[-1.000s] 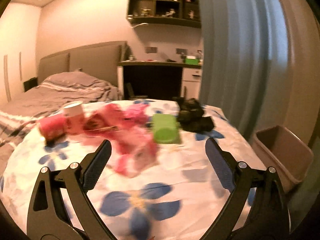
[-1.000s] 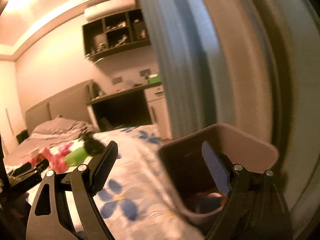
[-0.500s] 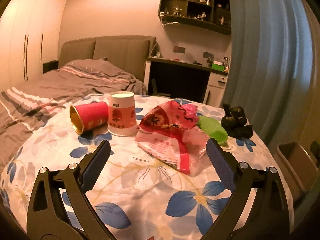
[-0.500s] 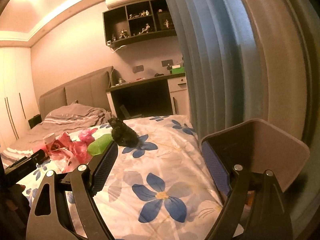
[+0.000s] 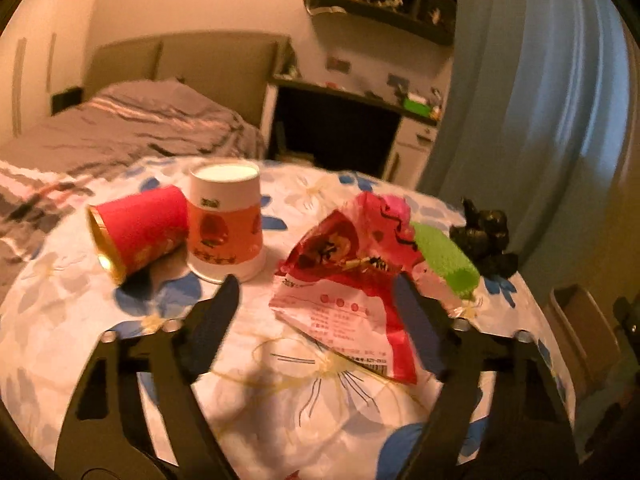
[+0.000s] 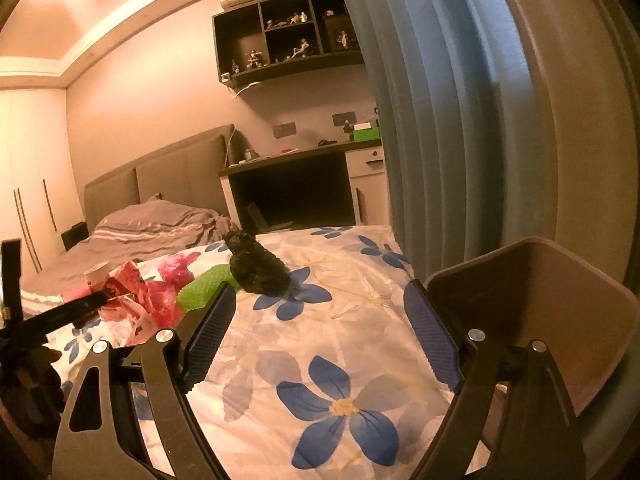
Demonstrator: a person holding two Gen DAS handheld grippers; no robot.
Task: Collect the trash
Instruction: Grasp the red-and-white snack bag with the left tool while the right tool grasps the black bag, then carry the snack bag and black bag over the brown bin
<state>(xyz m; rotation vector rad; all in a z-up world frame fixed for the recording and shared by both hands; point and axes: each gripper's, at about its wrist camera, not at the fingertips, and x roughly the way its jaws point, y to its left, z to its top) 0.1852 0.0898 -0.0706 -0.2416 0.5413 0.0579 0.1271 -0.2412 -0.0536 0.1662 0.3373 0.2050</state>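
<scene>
Red cup (image 5: 138,234) on its side, mouth lower-left, beside upright cup (image 5: 226,222)

Ahead of the left gripper (image 5: 316,300), whose fingers stand wide apart, the red snack wrapper (image 5: 352,280) fills most of the gap, with the upright paper cup (image 5: 225,224) and the tipped red cup (image 5: 138,232) crowding the left side. Bare floral tablecloth (image 6: 320,340) lies open ahead of the spread right gripper (image 6: 320,312) up to the black crumpled bag (image 6: 258,266). The brown bin (image 6: 532,308) walls off its right side.

Black claw (image 5: 316,308), blue ribbed pads (image 6: 430,340), silver screws.
</scene>
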